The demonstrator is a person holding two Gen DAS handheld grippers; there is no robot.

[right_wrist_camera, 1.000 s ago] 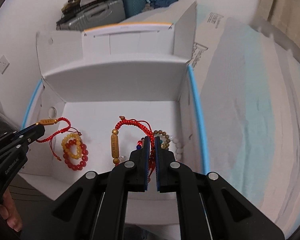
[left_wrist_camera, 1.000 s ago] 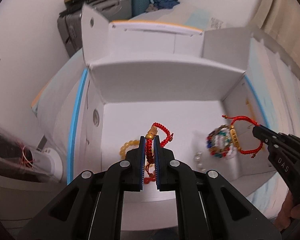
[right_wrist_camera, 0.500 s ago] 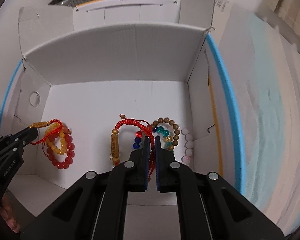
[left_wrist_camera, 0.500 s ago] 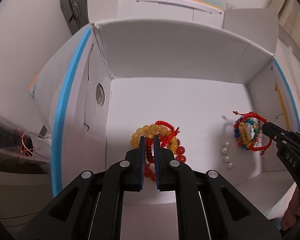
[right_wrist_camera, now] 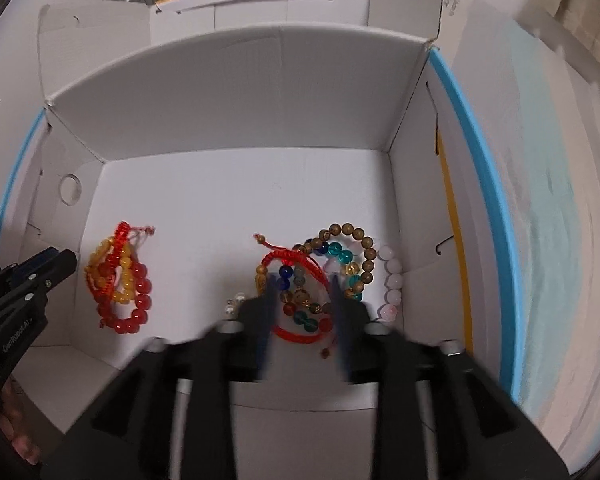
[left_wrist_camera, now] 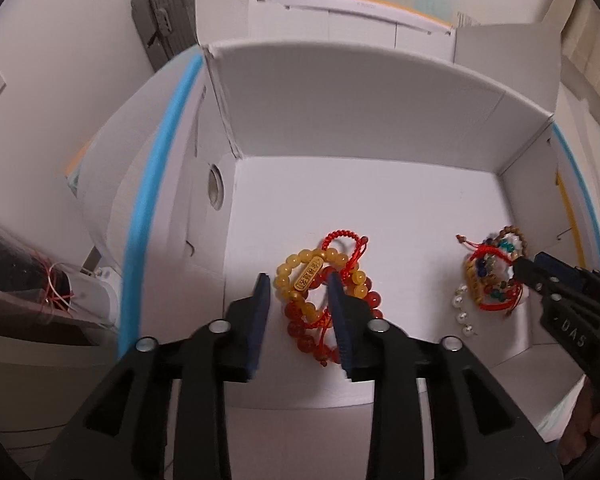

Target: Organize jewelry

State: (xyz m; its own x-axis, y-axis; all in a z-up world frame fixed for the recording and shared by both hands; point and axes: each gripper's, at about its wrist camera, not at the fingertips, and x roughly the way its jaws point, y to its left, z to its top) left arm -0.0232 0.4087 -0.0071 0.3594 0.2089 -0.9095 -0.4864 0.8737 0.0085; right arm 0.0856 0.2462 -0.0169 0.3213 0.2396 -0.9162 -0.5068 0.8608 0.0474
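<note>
A white cardboard box (left_wrist_camera: 372,92) (right_wrist_camera: 236,80) holds the jewelry. My left gripper (left_wrist_camera: 298,284) is open over a pile of a red cord bracelet with a gold charm (left_wrist_camera: 308,276), yellow beads and red beads (left_wrist_camera: 300,328) on the box floor; the pile also shows in the right wrist view (right_wrist_camera: 118,280). My right gripper (right_wrist_camera: 304,284) is open, its fingers blurred, over a second pile: a red cord bracelet (right_wrist_camera: 296,260), multicoloured beads (right_wrist_camera: 342,256), brown beads and pale pink beads (right_wrist_camera: 392,280). That pile shows in the left wrist view (left_wrist_camera: 492,276) with pearls (left_wrist_camera: 460,312).
The box flaps stand up around the floor, with a round hole (left_wrist_camera: 215,192) in the left wall. Blue-edged bedding (right_wrist_camera: 540,220) lies to the right. Suitcases (left_wrist_camera: 164,20) stand behind the box. A dark object with red wire (left_wrist_camera: 20,276) is at the left.
Both grippers went from shut on their red cord bracelets to open; both bracelets now lie on the piles on the box floor. Both grippers have come lower into the box.
</note>
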